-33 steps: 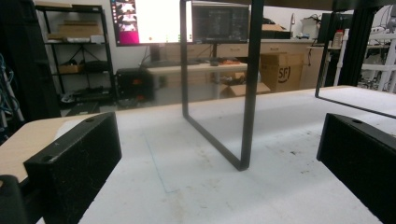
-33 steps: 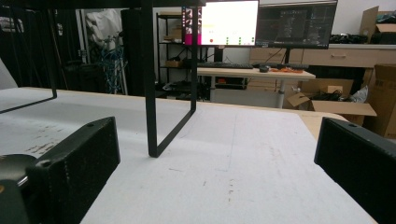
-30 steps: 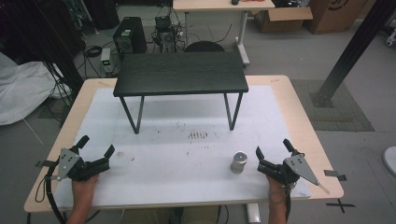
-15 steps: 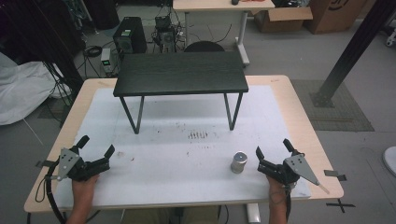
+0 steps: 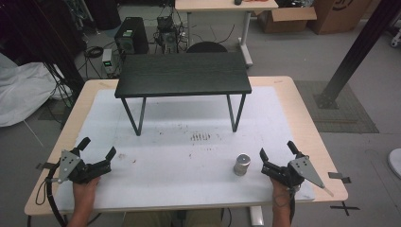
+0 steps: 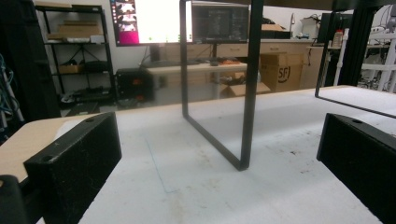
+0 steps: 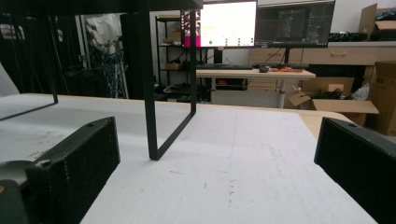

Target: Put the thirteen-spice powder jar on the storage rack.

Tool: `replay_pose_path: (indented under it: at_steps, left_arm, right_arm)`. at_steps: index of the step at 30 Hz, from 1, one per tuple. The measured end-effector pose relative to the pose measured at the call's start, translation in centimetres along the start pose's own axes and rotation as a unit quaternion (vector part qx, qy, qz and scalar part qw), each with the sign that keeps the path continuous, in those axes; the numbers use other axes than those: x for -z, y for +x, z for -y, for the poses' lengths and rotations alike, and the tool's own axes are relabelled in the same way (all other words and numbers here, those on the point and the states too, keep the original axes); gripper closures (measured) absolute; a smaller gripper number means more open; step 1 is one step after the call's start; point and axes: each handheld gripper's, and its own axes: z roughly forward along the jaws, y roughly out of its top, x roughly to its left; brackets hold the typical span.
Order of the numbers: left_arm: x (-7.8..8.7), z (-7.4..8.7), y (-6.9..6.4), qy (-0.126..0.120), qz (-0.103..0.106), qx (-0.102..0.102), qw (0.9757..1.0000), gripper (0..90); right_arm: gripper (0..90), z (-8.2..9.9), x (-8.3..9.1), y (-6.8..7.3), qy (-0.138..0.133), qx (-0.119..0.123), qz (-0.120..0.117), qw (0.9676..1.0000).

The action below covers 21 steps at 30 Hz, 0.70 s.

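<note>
Both the left gripper (image 5: 98, 150) and right gripper (image 5: 279, 152) rest near the table's (image 5: 302, 127) front edge, jaws spread wide, holding nothing. A small metal cylinder (image 5: 241, 164) stands just beside the right gripper, before the black stand (image 5: 183, 74).

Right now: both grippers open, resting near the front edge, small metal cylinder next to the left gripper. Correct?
Not quite. The metal cylinder stands beside the right gripper, not the left gripper, as the high view shows. The rest holds: both grippers are open, near the front edge of the table.
</note>
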Motion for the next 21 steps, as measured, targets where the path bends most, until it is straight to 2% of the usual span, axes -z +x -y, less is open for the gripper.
replay_pose_path:
  at_steps: [11,21]
  left_arm:
    - [0.0,0.0,0.0,0.0,0.0,0.0,1.0,0.2]
    - [0.0,0.0,0.0,0.0,0.0,0.0,1.0,0.2]
  right_arm:
    - [0.2,-1.7,-0.2,0.1,-0.008,0.001,-0.015,0.9998]
    - [0.3,-3.2,0.3,0.6,0.002,-0.005,-0.046,0.9989]
